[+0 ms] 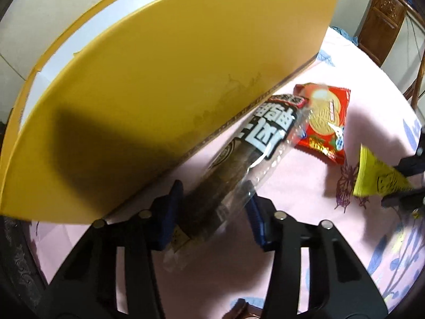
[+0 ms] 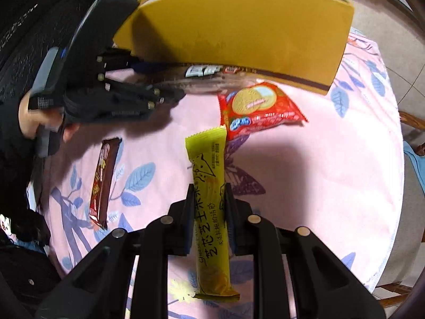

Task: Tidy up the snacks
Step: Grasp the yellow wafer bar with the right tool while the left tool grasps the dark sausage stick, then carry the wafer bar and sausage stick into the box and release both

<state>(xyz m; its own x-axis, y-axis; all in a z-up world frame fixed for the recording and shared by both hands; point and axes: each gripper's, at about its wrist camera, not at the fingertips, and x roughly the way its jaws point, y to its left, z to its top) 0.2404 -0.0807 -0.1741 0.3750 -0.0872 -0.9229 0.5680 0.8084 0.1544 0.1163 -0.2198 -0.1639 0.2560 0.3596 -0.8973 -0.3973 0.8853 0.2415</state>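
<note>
A long dark snack pack (image 1: 233,159) in a clear wrapper with a black-and-white label lies along the foot of the yellow box (image 1: 159,79). My left gripper (image 1: 213,207) has its blue pads against both sides of this pack's near end. In the right wrist view the same pack (image 2: 204,71) lies under the box (image 2: 239,26), and the left gripper (image 2: 164,79) sits at its end. My right gripper (image 2: 207,204) is shut on a yellow snack bar (image 2: 209,186), held lengthwise above the cloth. The bar (image 1: 372,178) also shows at the right edge of the left wrist view.
A red biscuit pack (image 2: 260,109) lies on the pink leaf-print tablecloth (image 2: 332,172) near the box. A brown chocolate bar (image 2: 103,180) lies to the left. A hand (image 2: 26,117) holds the left gripper. A wooden chair (image 1: 382,18) stands beyond the table.
</note>
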